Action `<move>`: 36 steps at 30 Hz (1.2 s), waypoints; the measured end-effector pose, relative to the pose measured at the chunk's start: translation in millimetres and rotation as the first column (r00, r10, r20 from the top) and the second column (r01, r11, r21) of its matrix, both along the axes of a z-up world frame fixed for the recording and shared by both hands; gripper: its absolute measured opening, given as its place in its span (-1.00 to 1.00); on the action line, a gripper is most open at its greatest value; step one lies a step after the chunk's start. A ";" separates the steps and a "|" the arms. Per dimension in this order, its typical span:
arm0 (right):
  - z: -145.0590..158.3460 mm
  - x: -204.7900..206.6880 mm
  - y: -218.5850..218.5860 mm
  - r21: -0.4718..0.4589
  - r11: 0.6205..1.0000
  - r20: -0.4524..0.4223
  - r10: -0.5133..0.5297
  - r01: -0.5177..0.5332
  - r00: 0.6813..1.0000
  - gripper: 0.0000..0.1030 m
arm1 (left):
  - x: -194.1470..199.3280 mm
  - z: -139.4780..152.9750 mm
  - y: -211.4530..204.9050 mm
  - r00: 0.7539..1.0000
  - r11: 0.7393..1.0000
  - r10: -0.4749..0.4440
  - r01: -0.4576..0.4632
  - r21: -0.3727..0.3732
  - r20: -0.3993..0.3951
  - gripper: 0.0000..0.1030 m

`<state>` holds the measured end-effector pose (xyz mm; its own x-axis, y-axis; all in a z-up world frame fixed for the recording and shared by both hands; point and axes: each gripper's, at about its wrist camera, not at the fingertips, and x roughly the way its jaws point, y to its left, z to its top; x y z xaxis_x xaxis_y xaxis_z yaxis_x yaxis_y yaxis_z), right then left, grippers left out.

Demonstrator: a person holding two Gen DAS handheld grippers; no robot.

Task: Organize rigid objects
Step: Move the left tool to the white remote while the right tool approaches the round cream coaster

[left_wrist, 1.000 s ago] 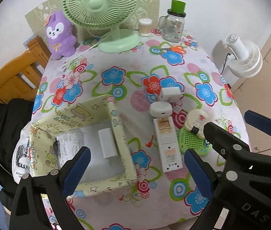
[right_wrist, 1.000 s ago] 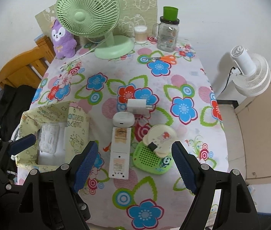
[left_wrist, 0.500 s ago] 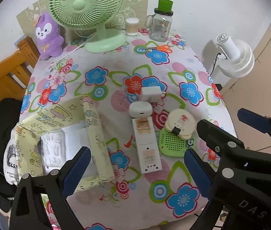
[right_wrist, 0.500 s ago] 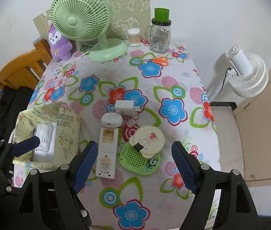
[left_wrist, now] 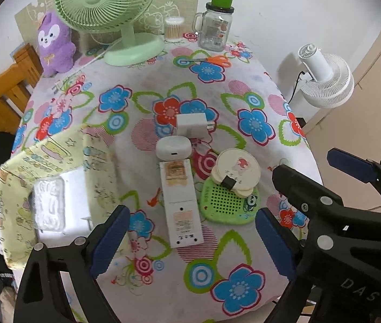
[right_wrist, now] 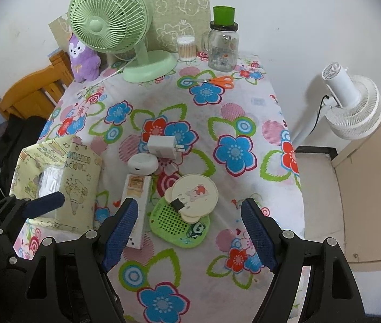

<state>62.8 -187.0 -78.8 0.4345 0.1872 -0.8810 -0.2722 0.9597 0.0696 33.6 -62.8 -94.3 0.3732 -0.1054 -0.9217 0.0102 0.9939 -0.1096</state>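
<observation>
Since the earlier frames both grippers have been shifting across the table, and the left gripper (left_wrist: 190, 241) has just been closing slightly, with nothing between its jaws. Its jaws are standing wide, hovering above the near end of the remote (left_wrist: 181, 202). The right gripper (right_wrist: 189, 232) is also standing wide and gripping nothing, above the near table edge.

The table (right_wrist: 244, 102) is carrying a floral cloth. The green fan (right_wrist: 115, 24) is standing at the far edge, with the plush (right_wrist: 82, 56) to its left and the jar (right_wrist: 222, 45) to its right. The yellow box (left_wrist: 55, 161) is sitting open at the near left, holding a white packet (left_wrist: 49, 206).

The task items are lying in a cluster at centre: the remote, the green disc (right_wrist: 175, 224) just right of it, the round mirror (right_wrist: 194, 192) resting partly on the disc, the white case (right_wrist: 143, 164) touching the remote's far end, and the charger (right_wrist: 162, 146) just beyond.
</observation>
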 end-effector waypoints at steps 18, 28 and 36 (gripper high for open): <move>-40.9 28.6 -16.7 -0.016 0.998 -0.062 0.064 -0.065 0.996 0.58 | 20.1 -40.8 -12.1 0.994 0.996 0.084 -0.082 0.036 -0.068 0.80; -63.4 42.4 -13.5 -0.023 0.996 -0.102 0.086 -0.089 0.991 0.69 | 27.7 -63.1 -6.5 0.986 0.990 0.133 -0.128 0.051 -0.097 0.73; -83.2 54.1 -5.1 -0.028 0.992 -0.146 0.118 -0.123 0.982 0.70 | 34.8 -79.8 -6.9 0.983 0.988 0.141 -0.132 0.078 -0.121 0.72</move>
<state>116.9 -192.1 -162.1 0.2790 0.1965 -0.9400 -0.3756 0.9232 0.0815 68.4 -69.7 -174.1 0.2603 0.0040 -0.9655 -0.1355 0.9903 -0.0324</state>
